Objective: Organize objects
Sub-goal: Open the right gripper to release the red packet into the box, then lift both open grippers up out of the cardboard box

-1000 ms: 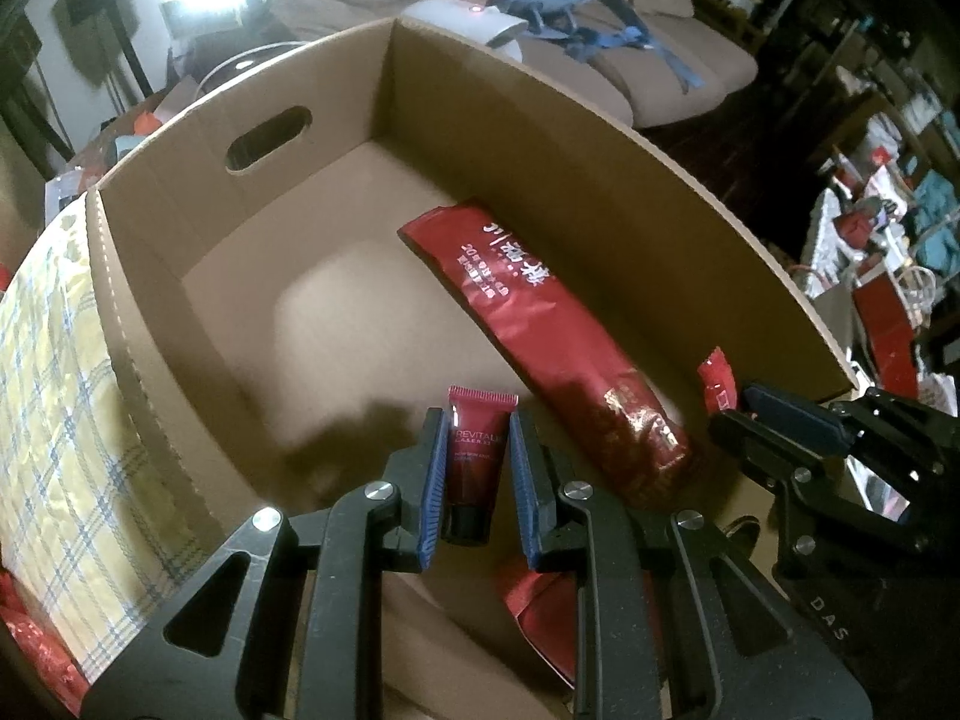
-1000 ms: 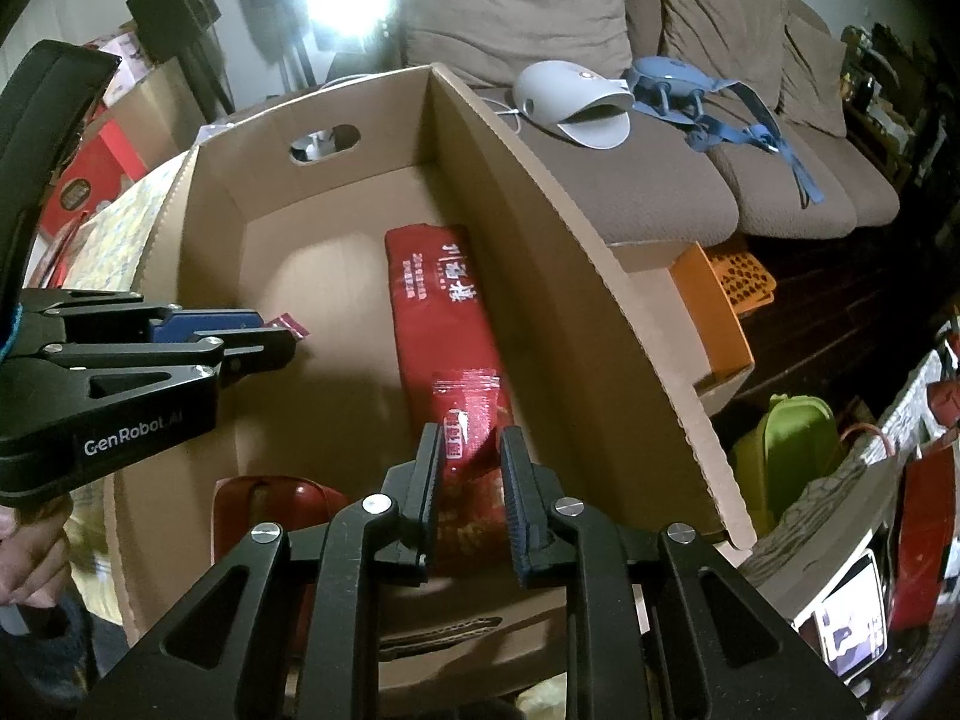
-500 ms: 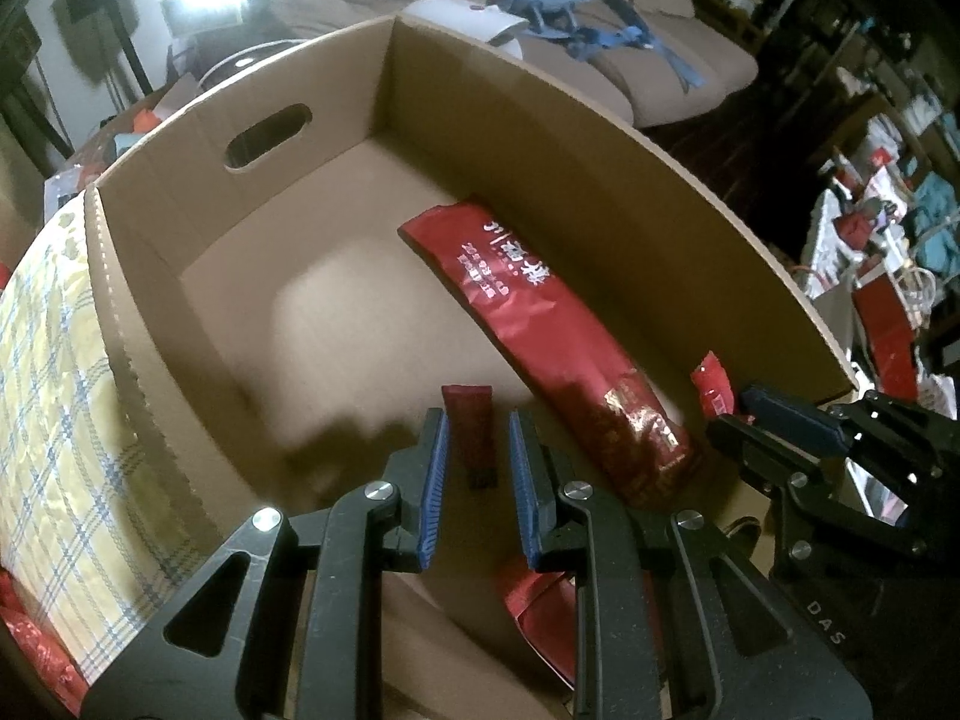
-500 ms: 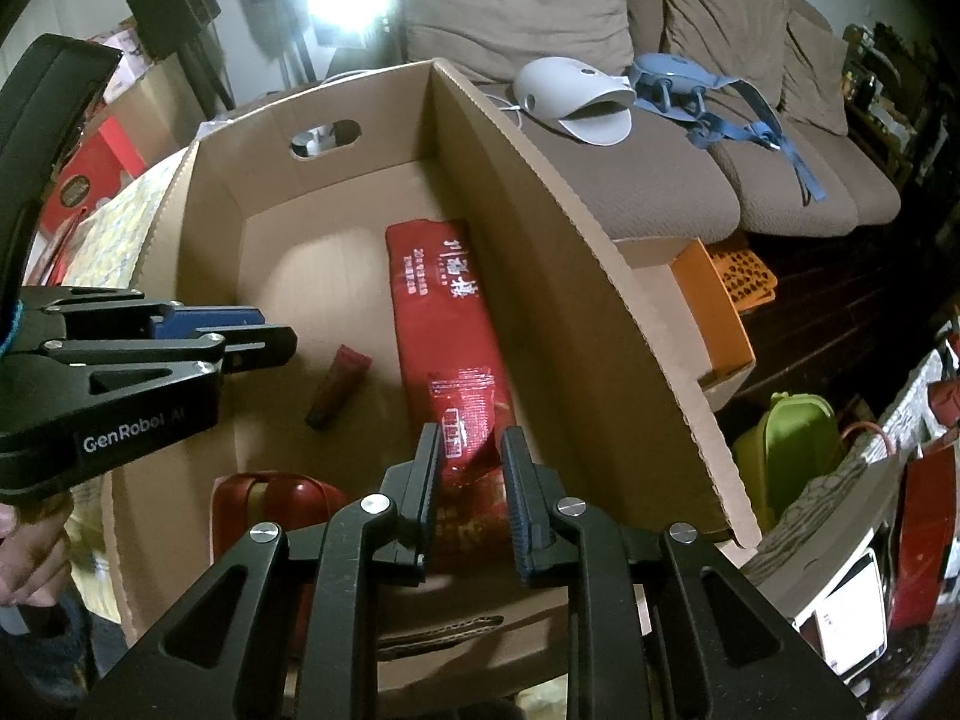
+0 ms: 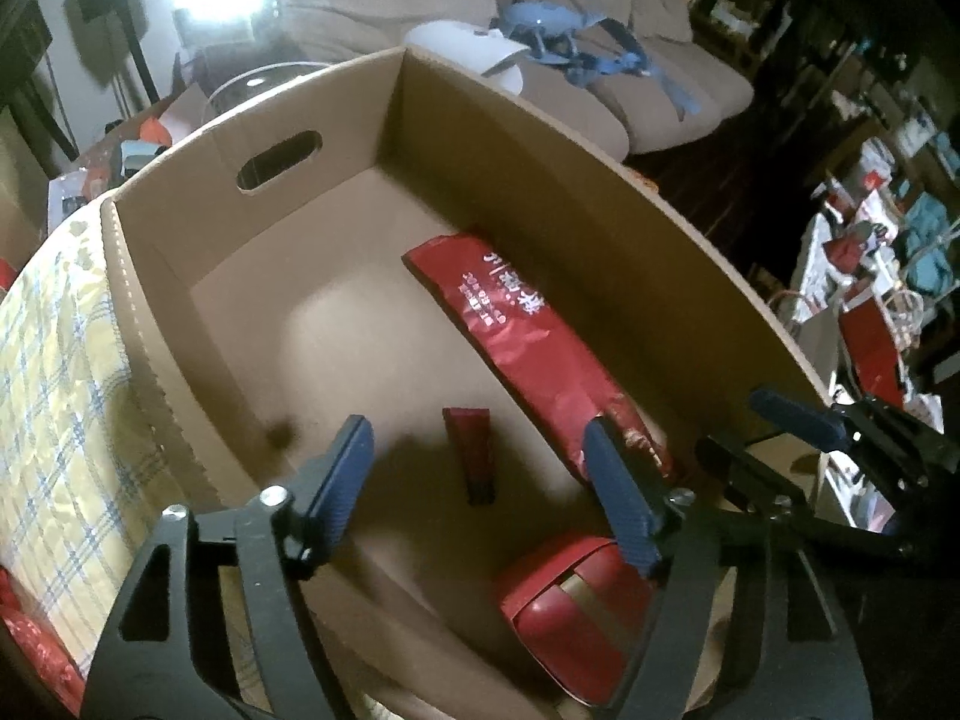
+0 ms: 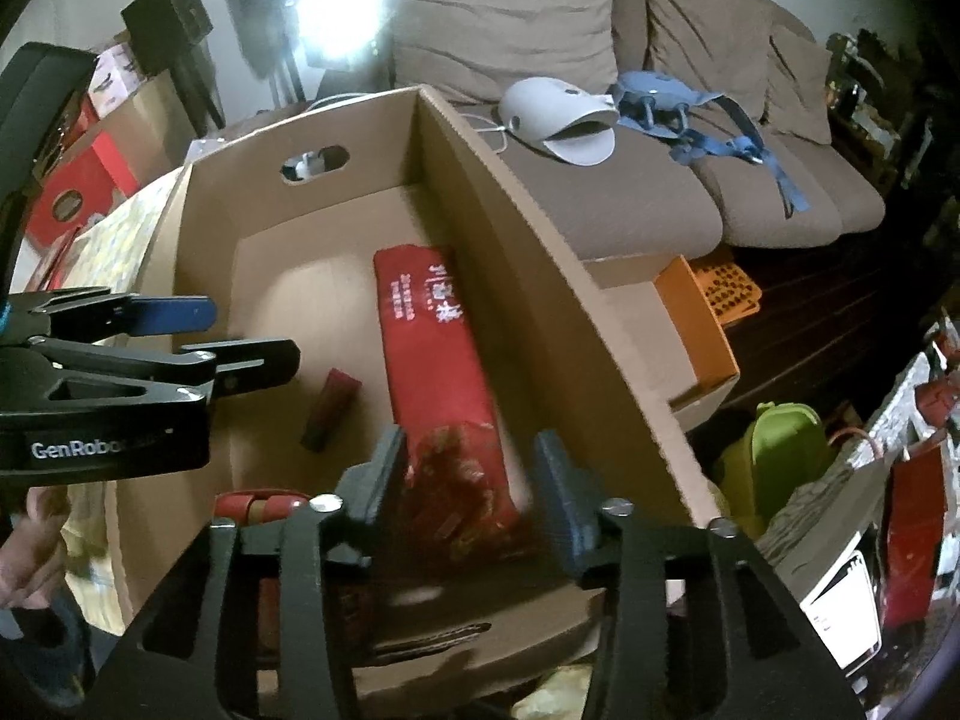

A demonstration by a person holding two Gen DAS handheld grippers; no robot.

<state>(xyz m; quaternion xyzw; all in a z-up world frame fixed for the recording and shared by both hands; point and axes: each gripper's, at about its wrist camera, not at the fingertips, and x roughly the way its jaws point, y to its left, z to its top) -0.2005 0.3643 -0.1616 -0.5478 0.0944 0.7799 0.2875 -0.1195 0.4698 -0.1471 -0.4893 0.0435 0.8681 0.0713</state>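
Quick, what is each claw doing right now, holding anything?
Left claw: open, just released, small red tube lies below.
Right claw: open, just released, holding nothing.

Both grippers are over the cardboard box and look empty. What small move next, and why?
Probably lift both grippers straight up out of the cardboard box. The left gripper has just opened, and the small red tube lies loose on the box floor. The right gripper has also just opened, gripping nothing, above the long red pouch. Both drops look finished.
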